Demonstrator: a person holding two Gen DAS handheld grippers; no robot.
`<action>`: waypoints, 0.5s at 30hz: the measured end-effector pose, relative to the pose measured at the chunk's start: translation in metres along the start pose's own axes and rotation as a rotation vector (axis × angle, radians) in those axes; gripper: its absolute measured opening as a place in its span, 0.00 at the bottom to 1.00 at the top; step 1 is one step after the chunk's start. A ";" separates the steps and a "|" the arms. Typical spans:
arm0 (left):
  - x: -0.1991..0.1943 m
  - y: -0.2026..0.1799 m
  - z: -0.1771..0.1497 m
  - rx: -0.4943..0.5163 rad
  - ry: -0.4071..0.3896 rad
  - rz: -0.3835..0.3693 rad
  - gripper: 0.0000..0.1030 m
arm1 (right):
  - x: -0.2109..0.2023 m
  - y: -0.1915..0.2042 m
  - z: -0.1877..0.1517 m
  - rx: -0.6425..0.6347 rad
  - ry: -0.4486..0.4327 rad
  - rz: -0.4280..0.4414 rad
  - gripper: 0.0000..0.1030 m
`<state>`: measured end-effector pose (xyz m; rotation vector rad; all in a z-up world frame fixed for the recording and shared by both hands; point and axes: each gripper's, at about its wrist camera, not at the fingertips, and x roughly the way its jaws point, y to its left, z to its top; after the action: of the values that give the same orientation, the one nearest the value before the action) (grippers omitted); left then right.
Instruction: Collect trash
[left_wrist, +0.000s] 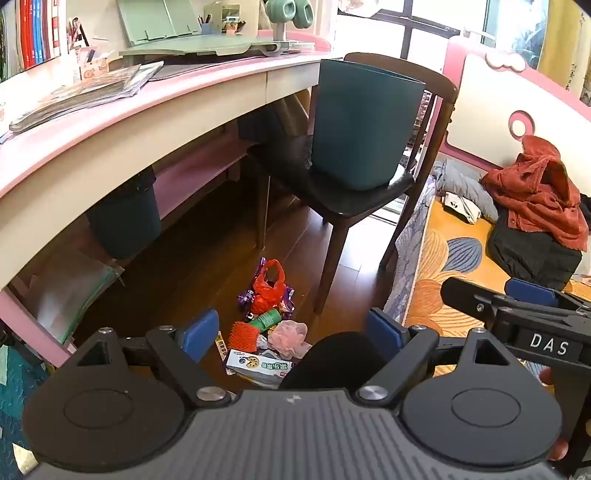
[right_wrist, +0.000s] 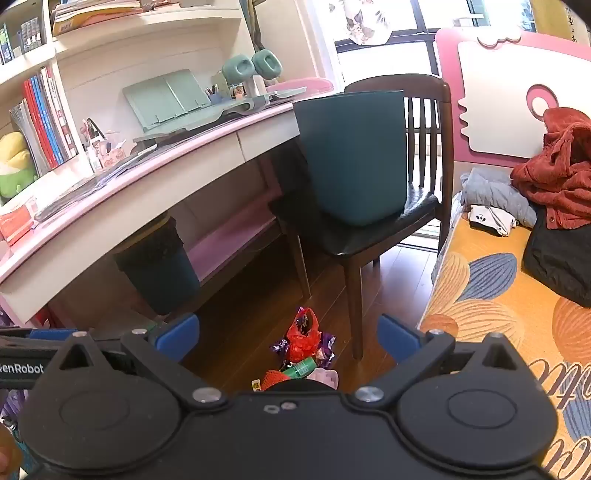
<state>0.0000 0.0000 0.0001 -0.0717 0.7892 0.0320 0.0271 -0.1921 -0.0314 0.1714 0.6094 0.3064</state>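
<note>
we hold both tools up high, looking down at a trash pile (left_wrist: 267, 325) on the wood floor (left_wrist: 207, 266), just beside the front leg of the dark chair (left_wrist: 332, 206) and near the outer edge of the pink bench (left_wrist: 122, 122). left tool (left_wrist: 291, 332) has its blue pads spread wide with nothing between them; right tool (right_wrist: 288, 338) is likewise spread and empty. in the pile we see a red plastic bag (left_wrist: 269, 284), a green cylinder (left_wrist: 266, 318), an orange foam net (left_wrist: 244, 335), a pink mesh puff (left_wrist: 290, 334), purple wrappers (left_wrist: 245, 297) and a white box (left_wrist: 258, 365), all touching or overlapping in one heap. a teal bin (left_wrist: 364, 125) sits upright on the chair seat, probably put there so it is reachable from above for drops; a second dark bin with a black liner (right_wrist: 157, 262) stands under the bench, tucked back. which one is the target, we cannot tell. neither tool touches any trash, so collection looks not yet started. our guess: tools are held wide so either can drop onto a loose item first, likely the red bag or the puff on top. soft crinkly pieces may slip or drag neighbours along. clothes (left_wrist: 535, 192) lie on the bed (left_wrist: 454, 280) at right, well apart from the pile.
</note>
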 end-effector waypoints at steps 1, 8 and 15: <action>0.000 0.000 0.000 0.000 -0.001 0.001 0.85 | 0.000 0.000 0.000 0.000 0.003 0.001 1.00; -0.002 0.005 0.002 -0.003 0.003 0.003 0.85 | 0.000 -0.007 0.002 0.009 0.005 0.007 1.00; 0.002 0.002 0.001 -0.009 0.010 0.006 0.85 | -0.001 -0.009 0.006 0.008 0.008 0.010 1.00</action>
<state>0.0023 0.0017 -0.0010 -0.0781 0.7989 0.0405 0.0319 -0.2017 -0.0289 0.1816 0.6179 0.3148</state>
